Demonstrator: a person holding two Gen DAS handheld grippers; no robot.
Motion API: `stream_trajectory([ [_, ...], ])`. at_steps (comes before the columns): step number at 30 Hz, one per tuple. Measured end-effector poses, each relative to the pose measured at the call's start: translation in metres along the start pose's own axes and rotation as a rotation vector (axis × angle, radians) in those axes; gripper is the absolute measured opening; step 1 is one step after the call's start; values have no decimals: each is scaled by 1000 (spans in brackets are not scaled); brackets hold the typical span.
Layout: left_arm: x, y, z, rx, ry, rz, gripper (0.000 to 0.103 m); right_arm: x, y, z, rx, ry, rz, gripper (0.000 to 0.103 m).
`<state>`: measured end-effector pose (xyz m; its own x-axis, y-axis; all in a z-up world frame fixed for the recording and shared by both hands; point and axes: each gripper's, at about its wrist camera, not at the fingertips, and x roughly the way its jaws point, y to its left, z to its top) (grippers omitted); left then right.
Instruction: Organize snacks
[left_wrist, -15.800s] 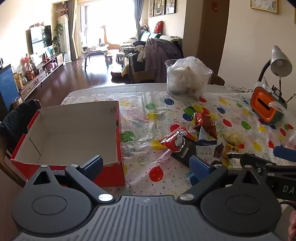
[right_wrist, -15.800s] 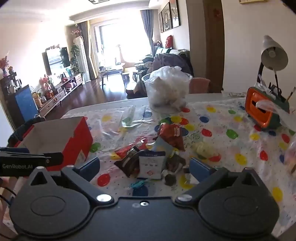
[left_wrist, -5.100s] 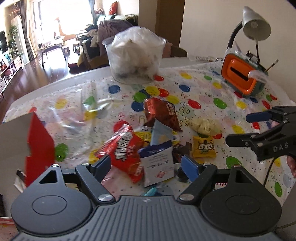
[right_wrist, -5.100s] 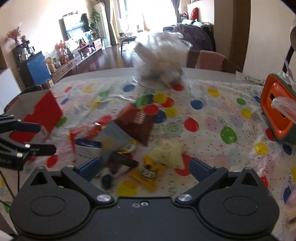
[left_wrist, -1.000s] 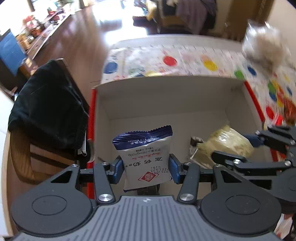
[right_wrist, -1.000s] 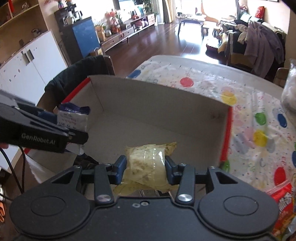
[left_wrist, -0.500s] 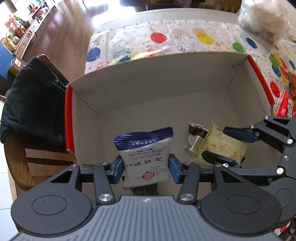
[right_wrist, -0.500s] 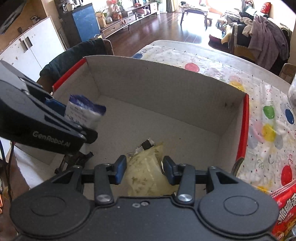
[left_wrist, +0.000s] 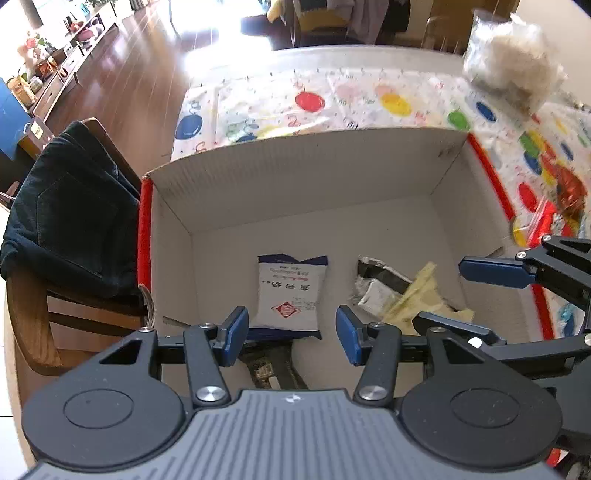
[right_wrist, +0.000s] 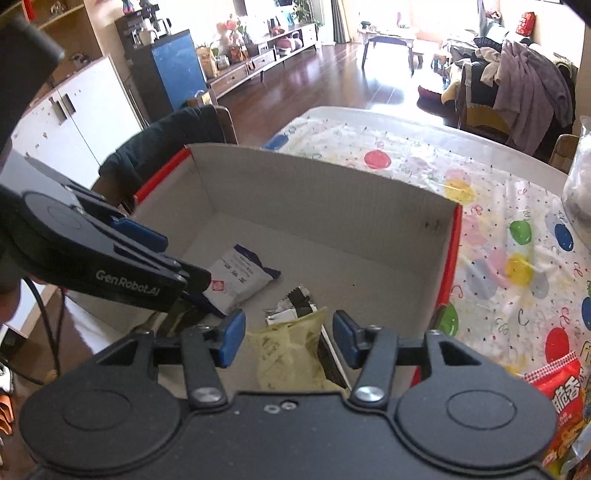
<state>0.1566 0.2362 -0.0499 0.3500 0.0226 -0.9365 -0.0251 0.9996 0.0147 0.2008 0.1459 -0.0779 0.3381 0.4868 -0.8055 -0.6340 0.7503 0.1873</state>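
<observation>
The left gripper (left_wrist: 291, 334) hung over the cardboard box (left_wrist: 314, 173) with its blue fingers apart and nothing between them. The white and blue snack packet (left_wrist: 290, 293) lay flat on the box floor below it. The right gripper (right_wrist: 288, 339) was over the box too, and its jaws were opening. The yellow snack bag (right_wrist: 286, 354) lay under it, and the pads did not press on it. A black and white wrapper (left_wrist: 376, 282) lay just beside the yellow bag. A red snack bag (right_wrist: 563, 398) sat outside the box on the spotted tablecloth (right_wrist: 517, 229).
</observation>
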Motion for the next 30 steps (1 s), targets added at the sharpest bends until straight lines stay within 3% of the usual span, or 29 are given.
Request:
stream_trajectory([
  [13, -57, -25, -20, -15, -183, -30, 63, -56, -10, -7, 34, -96, 44, 72],
  [16, -70, -40, -25, 7, -229, -33, 63, -70, -18, -12, 47, -120, 48, 77],
  [24, -100, -83, -41, 36, -372, -26, 76, -107, -42, -31, 72, -178, 41, 88],
  [30, -104, -122, -44, 79, -397, -55, 81, -133, -69, -51, 97, -205, 20, 91],
])
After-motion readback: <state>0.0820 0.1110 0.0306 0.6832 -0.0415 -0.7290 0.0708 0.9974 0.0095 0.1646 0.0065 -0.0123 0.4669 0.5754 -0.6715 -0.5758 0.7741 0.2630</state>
